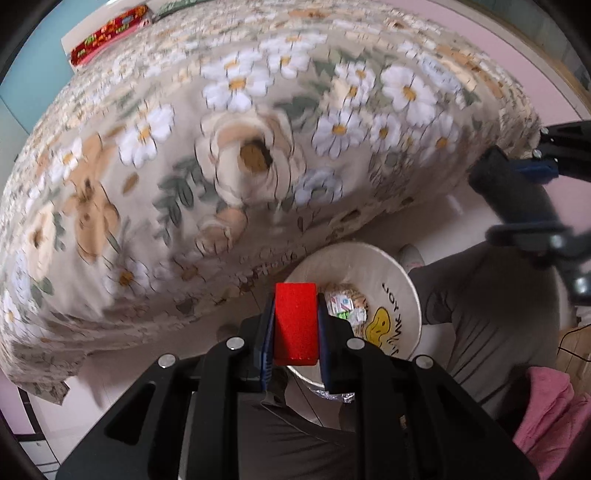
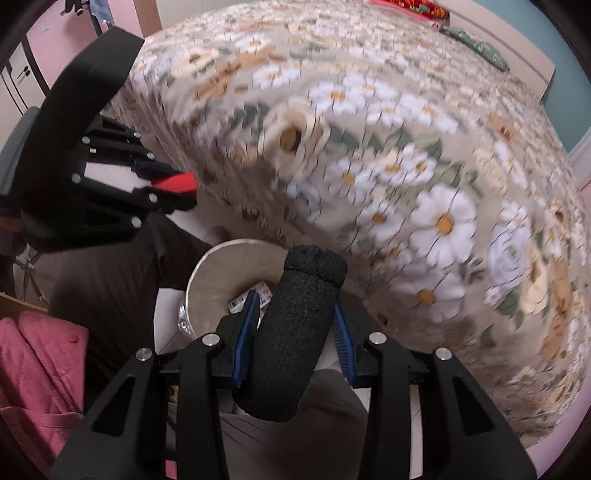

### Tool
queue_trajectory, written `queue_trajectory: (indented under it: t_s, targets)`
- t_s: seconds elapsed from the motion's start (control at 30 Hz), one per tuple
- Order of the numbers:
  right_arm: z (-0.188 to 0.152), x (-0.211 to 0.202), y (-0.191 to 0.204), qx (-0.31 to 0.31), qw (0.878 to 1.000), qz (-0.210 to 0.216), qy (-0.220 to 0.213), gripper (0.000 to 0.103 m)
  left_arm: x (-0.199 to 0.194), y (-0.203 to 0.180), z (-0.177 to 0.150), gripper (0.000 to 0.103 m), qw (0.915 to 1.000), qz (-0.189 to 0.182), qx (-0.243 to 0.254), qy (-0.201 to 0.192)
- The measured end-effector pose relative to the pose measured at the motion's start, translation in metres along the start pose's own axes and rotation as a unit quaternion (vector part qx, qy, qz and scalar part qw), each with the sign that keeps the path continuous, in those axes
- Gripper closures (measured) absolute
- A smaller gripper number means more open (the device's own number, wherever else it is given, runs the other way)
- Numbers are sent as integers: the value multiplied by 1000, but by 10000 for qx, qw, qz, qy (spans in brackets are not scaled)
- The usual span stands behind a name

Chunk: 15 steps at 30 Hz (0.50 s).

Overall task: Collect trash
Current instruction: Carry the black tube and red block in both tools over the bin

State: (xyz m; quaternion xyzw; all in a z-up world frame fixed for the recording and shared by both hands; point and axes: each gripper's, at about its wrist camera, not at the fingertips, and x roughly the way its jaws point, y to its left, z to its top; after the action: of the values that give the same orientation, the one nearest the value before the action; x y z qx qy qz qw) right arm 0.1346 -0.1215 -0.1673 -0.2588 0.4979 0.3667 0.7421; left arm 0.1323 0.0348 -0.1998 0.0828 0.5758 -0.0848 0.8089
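My left gripper (image 1: 295,325) is clamped on a red block (image 1: 296,325), which fills the gap between the blue pads and sticks out a little past the tips. My right gripper (image 2: 295,325) is closed around a black foam roll (image 2: 295,332); the roll stands up between the fingers and reaches well past them.

Just beyond and below both sets of fingertips sits a round paper bin (image 1: 402,291) on the floor, with a yellow cartoon and lettering on its wall. Crumpled printed wrappers (image 1: 347,306) lie inside it, right beside the red block's far end. Near the bin I see a person's grey trouser leg (image 1: 491,314) and something pink (image 1: 550,413).

Further out, ahead of the fingers, spreads a bed with a blurred flowered cover (image 1: 236,155). At its far edge lie a red packet (image 1: 107,35) and a green cloth (image 2: 476,44).
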Motion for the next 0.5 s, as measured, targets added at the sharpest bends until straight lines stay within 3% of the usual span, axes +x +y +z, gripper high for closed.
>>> queue_trajectory:
  t_s: [0.5]
  targets:
    - [-27,95,5,265,9975,245,611,63,83,-4,-26,81,9972,-142,-238,692]
